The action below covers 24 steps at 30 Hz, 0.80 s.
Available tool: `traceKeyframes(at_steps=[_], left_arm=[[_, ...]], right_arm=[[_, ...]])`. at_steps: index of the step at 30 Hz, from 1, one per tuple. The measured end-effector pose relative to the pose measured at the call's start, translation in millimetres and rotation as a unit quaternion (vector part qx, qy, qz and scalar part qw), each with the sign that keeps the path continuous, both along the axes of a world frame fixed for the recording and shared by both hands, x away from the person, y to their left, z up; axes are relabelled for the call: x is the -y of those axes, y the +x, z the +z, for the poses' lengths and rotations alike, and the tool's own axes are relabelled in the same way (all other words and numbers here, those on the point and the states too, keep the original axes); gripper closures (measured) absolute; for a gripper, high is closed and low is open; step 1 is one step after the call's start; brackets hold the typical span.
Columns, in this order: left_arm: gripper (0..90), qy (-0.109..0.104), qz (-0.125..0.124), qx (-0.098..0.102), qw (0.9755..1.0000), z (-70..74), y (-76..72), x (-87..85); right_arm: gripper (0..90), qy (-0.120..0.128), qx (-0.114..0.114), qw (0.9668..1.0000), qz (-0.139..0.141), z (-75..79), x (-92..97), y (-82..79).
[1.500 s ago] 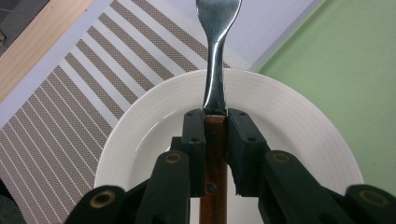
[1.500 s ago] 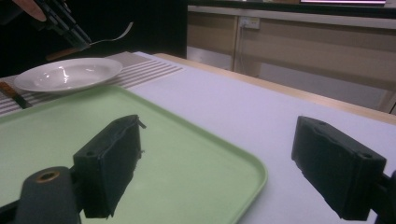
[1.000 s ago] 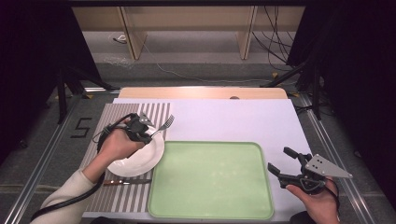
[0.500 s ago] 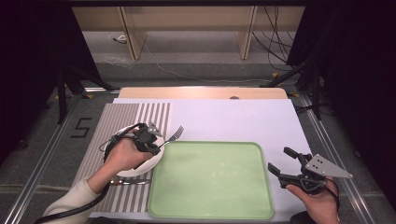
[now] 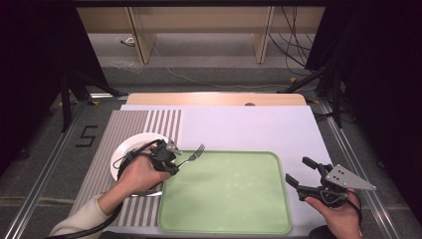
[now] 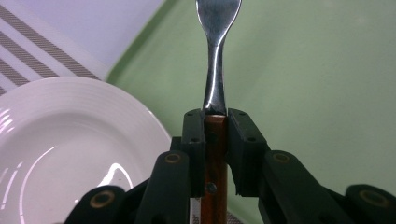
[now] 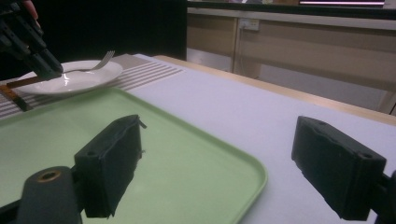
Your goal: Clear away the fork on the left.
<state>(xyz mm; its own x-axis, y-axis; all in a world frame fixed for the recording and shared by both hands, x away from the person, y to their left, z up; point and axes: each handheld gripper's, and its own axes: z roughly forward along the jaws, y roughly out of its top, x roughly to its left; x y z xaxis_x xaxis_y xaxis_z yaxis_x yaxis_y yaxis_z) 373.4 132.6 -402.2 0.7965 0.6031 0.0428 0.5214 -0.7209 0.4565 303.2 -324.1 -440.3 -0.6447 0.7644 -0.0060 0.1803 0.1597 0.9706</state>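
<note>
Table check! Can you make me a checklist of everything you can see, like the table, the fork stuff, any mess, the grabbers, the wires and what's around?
Surface: table with a pale cover; a striped placemat lies at its left.
Job's things: fork with a brown handle, tines over the near left corner of the green tray; white plate on the placemat, beside the tray.
Clutter: nothing seen.
Grippers: left gripper shut on the fork's handle; right gripper open, holding nothing, right of the tray.
Cables: a black cable trails along the left forearm; more cables lie on the floor beyond the table.
Surroundings: wooden furniture behind, dark curtains at both sides, a "5" marked on the floor at left.
</note>
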Motion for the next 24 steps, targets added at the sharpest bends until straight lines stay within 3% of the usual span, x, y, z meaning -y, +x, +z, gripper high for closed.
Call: traceKeyframes(at_steps=[24], left_arm=[[77.2, 0.013, -0.006, -0.024, 0.9996, -25.2, -8.3, 22.6]], right_arm=[[17.0, 0.004, 0.003, 1.0, 0.003, -0.3, -0.4, 0.2]])
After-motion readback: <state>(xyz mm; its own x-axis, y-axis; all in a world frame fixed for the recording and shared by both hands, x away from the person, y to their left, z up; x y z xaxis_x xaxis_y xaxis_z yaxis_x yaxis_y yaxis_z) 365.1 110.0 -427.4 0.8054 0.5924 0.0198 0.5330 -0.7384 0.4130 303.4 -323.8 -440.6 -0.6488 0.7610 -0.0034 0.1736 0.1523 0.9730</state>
